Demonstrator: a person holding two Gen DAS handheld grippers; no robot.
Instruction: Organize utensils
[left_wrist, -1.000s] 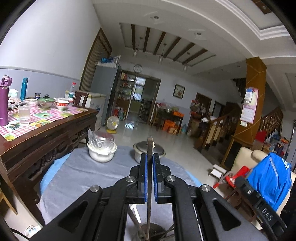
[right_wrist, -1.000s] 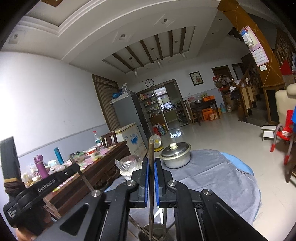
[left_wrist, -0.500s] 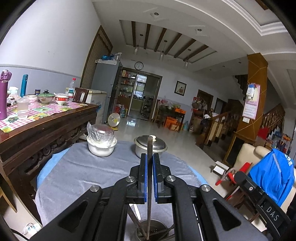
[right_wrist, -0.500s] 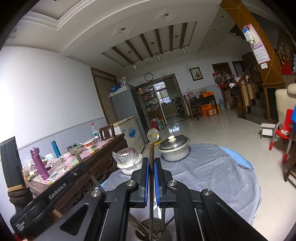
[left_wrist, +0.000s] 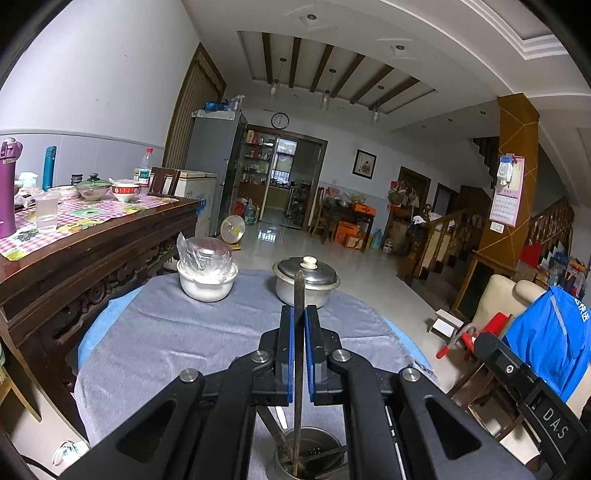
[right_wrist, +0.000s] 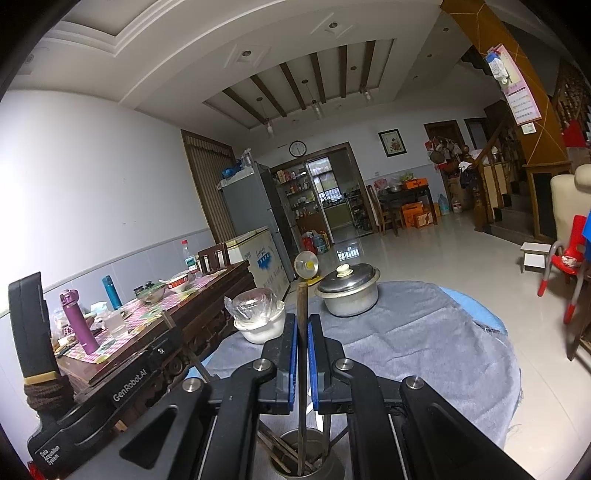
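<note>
My left gripper (left_wrist: 299, 314) is shut on a thin flat metal utensil (left_wrist: 299, 288) that stands upright, its lower end inside a steel utensil cup (left_wrist: 310, 459) just below the jaws. My right gripper (right_wrist: 302, 321) is shut on a brown chopstick (right_wrist: 302, 299), also upright, with its tip down in the same cup (right_wrist: 308, 456). Several other sticks lean in the cup. Both grippers hover side by side over it: the left gripper's body (right_wrist: 110, 398) shows in the right wrist view, and the right gripper's body (left_wrist: 535, 402) shows in the left wrist view.
The cup stands on a round table under a grey cloth (left_wrist: 166, 343). At the far side are a lidded steel pot (left_wrist: 306, 282) and a white bowl (left_wrist: 207, 282) holding a plastic-wrapped glass. A dark wooden table (left_wrist: 92, 236) with bowls and bottles stands to the left.
The left gripper has sunk a little with its utensil, so more of the cup shows below it. The right gripper has hardly moved.
</note>
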